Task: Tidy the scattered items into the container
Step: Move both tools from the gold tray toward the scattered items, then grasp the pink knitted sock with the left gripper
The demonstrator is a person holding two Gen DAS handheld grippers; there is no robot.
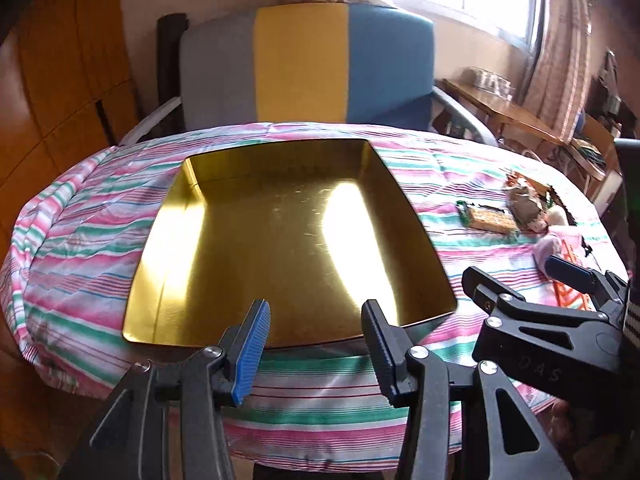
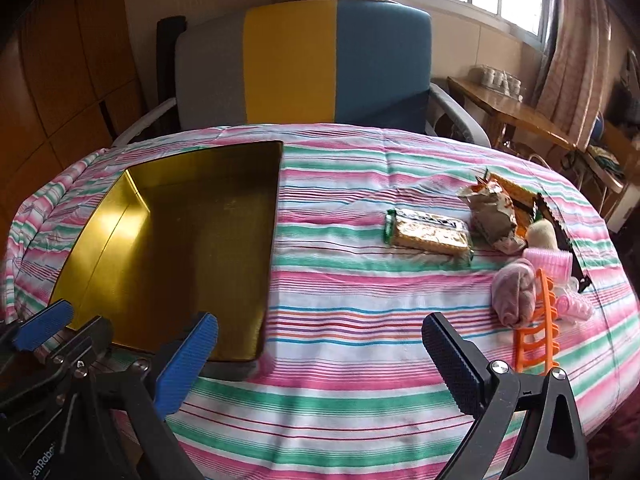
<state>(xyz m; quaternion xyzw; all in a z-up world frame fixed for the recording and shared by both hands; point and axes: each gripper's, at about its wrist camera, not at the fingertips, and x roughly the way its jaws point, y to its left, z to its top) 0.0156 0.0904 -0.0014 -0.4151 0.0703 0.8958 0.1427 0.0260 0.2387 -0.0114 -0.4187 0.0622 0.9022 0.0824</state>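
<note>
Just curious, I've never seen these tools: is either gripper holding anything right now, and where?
Nothing is held. The left gripper and right gripper both stand open, empty, over the striped cloth near the gold tin.

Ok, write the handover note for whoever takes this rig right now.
Left gripper: open, nothing between its pads, poised over the near edge of the gold tin.
Right gripper: open wide and empty, over bare striped cloth between the tin and the pile.
Items: all on the cloth to the right of the tin. Biscuit packet lies nearest the tin; behind it a crumpled snack bag; nearer the front, a pink cloth bundle, an orange plastic rack and pink rollers.
Done: nothing shows in the tin.
Left: move every item in, probably starting with the biscuit packet.
</note>
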